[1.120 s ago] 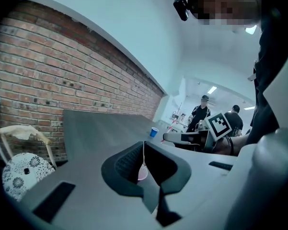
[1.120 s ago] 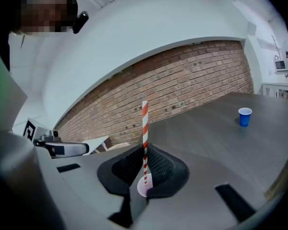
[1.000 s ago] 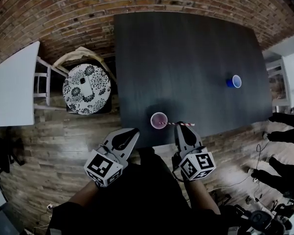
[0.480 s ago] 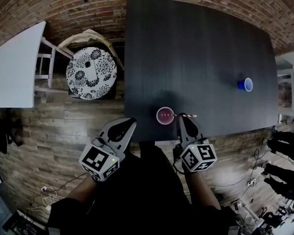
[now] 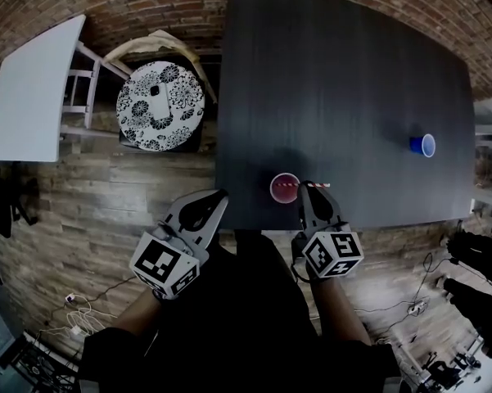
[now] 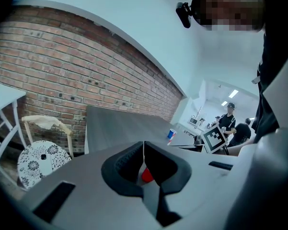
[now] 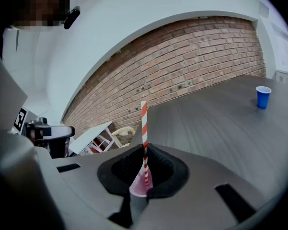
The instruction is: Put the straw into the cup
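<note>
Straw (image 7: 144, 119) poised at the red cup (image 5: 285, 187), near edge of the table (image 5: 336, 72)
Right gripper (image 7: 144, 152) is clamped on the straw, left gripper (image 6: 144, 148) closed on nothing; let go askew, the straw could catch the rim, tip the likely light cup, or roll off the edge; count: 1 straw, 2 cups, the blue cup (image 5: 423, 145) by the right edge.

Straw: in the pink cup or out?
Partly in. In the head view one end of the straw lies inside the rim of the pink cup; the right gripper is clamped on the rest. Depth cannot be told.
</note>
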Available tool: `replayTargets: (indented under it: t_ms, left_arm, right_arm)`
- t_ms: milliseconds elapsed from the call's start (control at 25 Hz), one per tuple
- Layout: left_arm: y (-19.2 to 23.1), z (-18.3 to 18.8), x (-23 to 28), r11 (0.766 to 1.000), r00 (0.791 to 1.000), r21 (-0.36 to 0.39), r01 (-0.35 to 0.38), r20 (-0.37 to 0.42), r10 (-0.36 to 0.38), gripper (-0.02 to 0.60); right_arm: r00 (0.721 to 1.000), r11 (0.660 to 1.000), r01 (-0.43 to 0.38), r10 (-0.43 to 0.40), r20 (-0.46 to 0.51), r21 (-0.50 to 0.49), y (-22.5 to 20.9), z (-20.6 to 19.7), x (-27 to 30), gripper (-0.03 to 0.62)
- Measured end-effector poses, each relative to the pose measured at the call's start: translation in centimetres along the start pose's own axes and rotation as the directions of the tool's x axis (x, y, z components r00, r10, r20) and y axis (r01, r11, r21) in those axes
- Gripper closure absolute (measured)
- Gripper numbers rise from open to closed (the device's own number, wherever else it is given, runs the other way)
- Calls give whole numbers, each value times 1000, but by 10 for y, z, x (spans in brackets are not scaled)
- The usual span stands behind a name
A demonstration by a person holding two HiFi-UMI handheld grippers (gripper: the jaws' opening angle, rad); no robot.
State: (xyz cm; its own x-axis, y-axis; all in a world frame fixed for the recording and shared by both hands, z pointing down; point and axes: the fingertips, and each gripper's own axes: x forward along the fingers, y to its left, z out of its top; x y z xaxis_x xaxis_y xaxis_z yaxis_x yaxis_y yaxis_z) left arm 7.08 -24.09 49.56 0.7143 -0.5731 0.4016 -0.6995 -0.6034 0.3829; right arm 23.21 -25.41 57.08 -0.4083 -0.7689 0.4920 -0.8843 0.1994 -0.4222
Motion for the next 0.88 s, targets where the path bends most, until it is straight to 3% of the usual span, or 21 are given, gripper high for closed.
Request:
replayTargets:
  t_ms: [880]
  left_arm:
    - [-2,-1,-18,1000,1000,9,-7,3,7,558]
  right_arm:
    - [998,999,44,-43,-51,14,-5,-25,1,542]
